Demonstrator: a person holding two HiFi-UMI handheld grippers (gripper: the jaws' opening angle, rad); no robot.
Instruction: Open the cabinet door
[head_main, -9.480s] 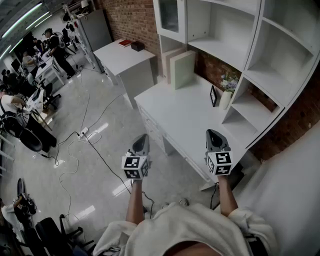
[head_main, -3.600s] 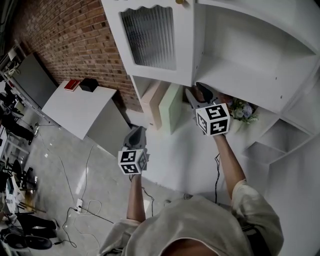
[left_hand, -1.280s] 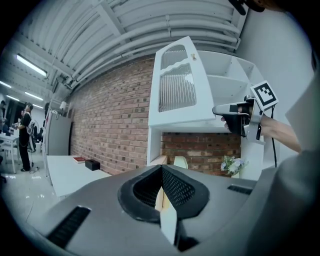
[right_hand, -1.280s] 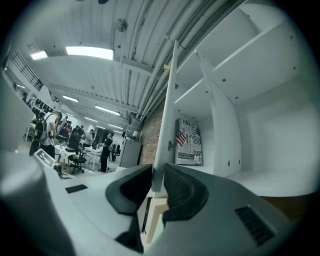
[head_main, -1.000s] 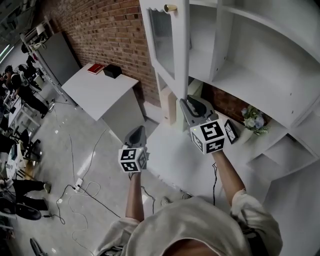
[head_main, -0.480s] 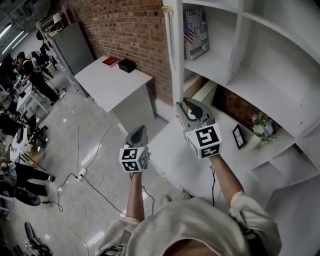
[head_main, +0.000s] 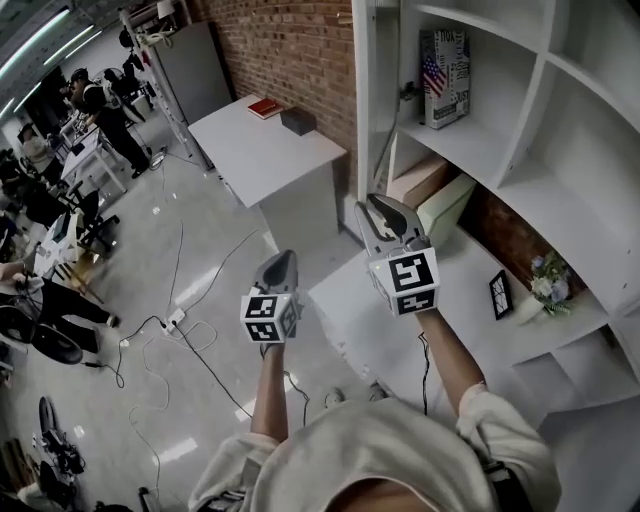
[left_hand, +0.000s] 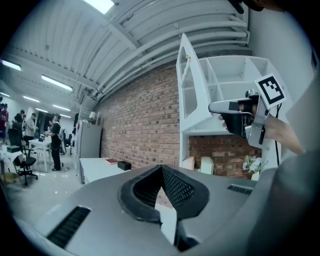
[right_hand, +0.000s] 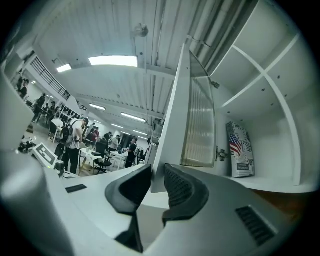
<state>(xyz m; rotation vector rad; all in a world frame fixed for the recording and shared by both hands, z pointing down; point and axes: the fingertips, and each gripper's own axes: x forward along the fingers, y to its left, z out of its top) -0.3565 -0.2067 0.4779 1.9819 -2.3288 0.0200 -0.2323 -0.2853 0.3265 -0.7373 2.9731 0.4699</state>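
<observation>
The cabinet door, edge-on at upper centre, is pinched at its lower edge by the right gripper for swinging (jaws just eased wider); the left gripper is closed, empty.

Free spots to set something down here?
Desk top: bare in front of the leaning boards and photo frame. Side table: near half bare; red book, black box at back. Shelf before the flag-print box: free. Crowded: flowers corner.

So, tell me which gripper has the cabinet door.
The right gripper: the cabinet door's lower edge is held between its jaws, which have just been opening slightly. The left gripper is shut, empty, away from it.
</observation>
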